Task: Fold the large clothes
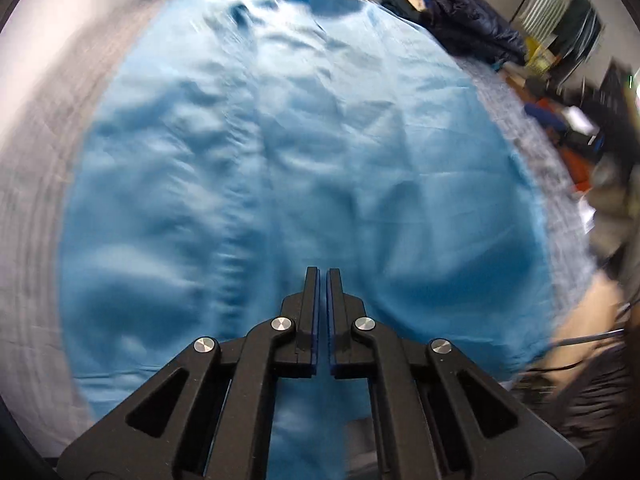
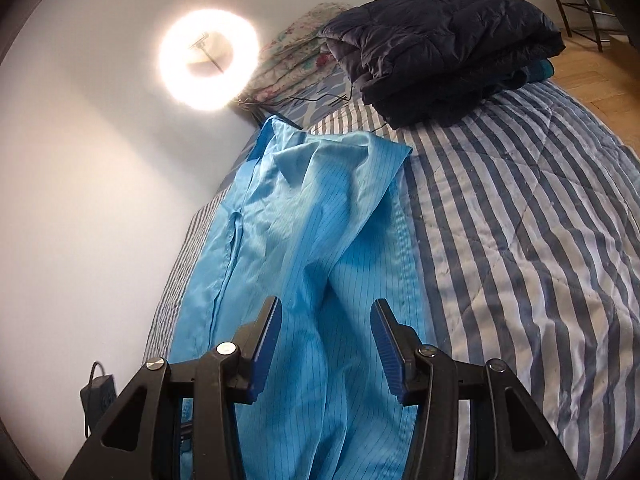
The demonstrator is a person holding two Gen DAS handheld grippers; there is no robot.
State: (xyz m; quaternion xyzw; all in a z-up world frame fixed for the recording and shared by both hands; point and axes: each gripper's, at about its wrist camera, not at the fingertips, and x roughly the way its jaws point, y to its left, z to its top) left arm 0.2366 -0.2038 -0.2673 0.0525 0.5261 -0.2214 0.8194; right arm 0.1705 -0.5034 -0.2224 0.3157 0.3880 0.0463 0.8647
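A large light-blue garment [image 1: 280, 168] lies spread over the striped bed; the left wrist view is motion-blurred. My left gripper [image 1: 322, 276] hovers above its near part with jaws almost together and nothing visible between them. In the right wrist view the same blue garment [image 2: 320, 216] with thin dark pinstripes lies in a long bunched fold along the bed's wall side. My right gripper [image 2: 325, 308] is open, its blue-padded fingers either side of a ridge of the cloth, not clamped on it.
A blue-and-white striped quilt [image 2: 520, 220] covers the bed. A folded dark puffy jacket [image 2: 440, 40] sits at the far end beside a floral pillow [image 2: 296, 52]. A bright ring light [image 2: 208, 64] stands against the white wall. Clutter [image 1: 560, 120] lies beside the bed.
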